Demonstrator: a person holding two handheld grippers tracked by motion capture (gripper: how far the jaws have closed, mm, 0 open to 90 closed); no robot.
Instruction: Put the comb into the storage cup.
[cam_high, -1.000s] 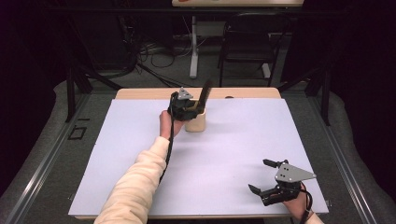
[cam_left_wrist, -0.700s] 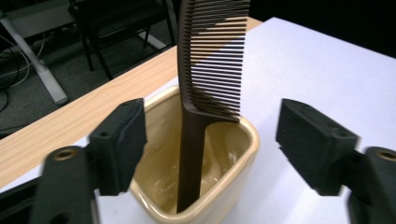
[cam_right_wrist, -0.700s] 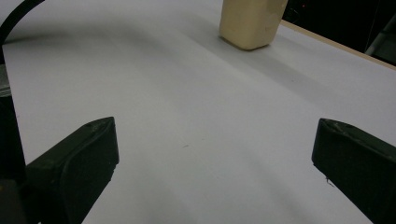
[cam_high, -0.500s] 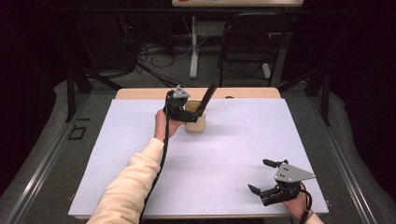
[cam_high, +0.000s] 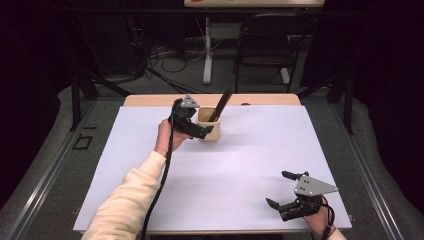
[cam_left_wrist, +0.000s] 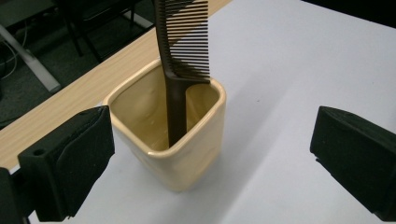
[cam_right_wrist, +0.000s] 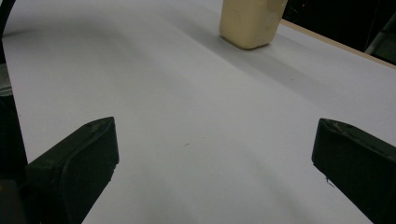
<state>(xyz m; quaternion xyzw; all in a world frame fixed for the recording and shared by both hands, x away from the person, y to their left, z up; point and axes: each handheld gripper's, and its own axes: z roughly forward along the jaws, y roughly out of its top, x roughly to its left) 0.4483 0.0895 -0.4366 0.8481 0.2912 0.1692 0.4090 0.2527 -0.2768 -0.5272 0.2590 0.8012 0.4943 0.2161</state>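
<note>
A cream square cup (cam_high: 210, 131) stands near the table's far edge, with a dark comb (cam_high: 221, 104) leaning out of it, teeth up. My left gripper (cam_high: 200, 125) is just left of the cup, open, its jaws aimed at it. In the left gripper view the cup (cam_left_wrist: 187, 149) and comb (cam_left_wrist: 180, 51) sit just ahead of the wide-open left gripper (cam_left_wrist: 212, 161), touching neither jaw. My right gripper (cam_high: 276, 189) rests open at the front right, holding nothing. From the right gripper (cam_right_wrist: 215, 172) the cup (cam_right_wrist: 252, 21) is far off.
A white sheet (cam_high: 240, 170) covers the table, with a strip of bare wood (cam_high: 150, 100) along the far edge. Past it are a dark chair (cam_high: 265, 45), a table leg and cables on the floor.
My left gripper has drawn back a little, leftward and toward the person, away from the cup. The comb stays leaning in the cup. The right gripper has not moved.
</note>
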